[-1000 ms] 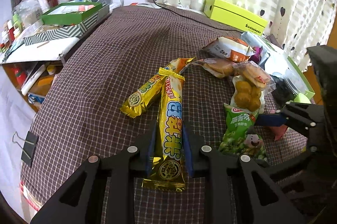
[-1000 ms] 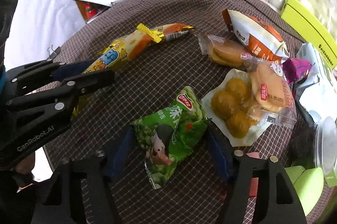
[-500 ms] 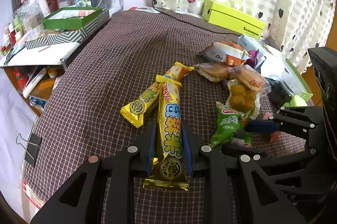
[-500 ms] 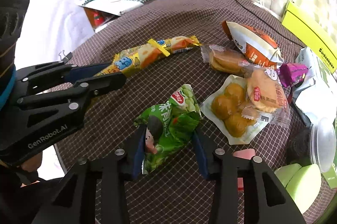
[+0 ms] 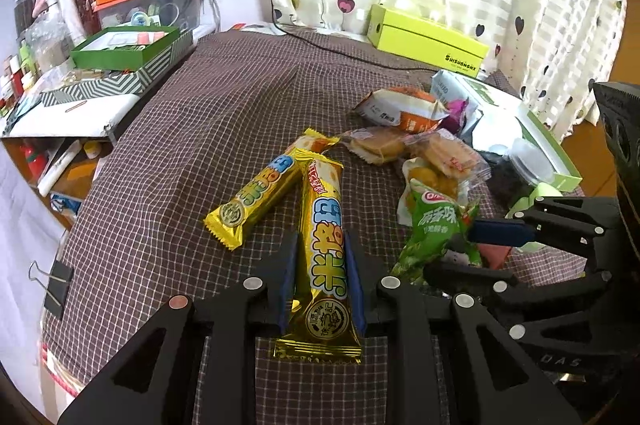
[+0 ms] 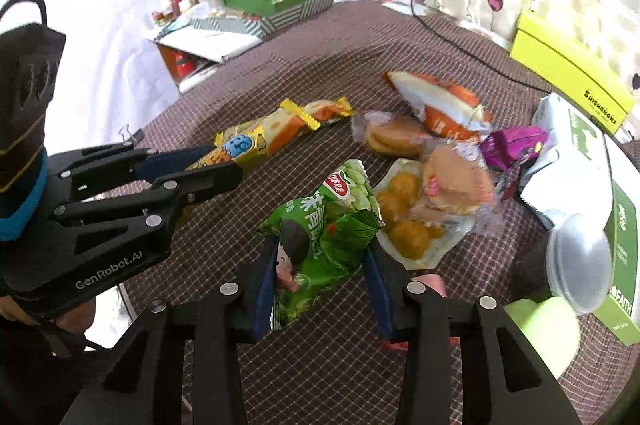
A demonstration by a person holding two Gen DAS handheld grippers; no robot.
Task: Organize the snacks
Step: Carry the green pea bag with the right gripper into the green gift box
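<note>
Gold snack bar (image 5: 326,257) pinched lengthwise in the left gripper (image 5: 322,295), near edge of the checked tablecloth (image 5: 224,113), beside a second gold bar (image 5: 260,191) lying to its left. Green pea bag (image 6: 324,237) clamped and crumpled in the right gripper (image 6: 326,289), jaws having just closed on it, right of the bars. Pastry packets (image 6: 424,193) heaped farther right.
</note>
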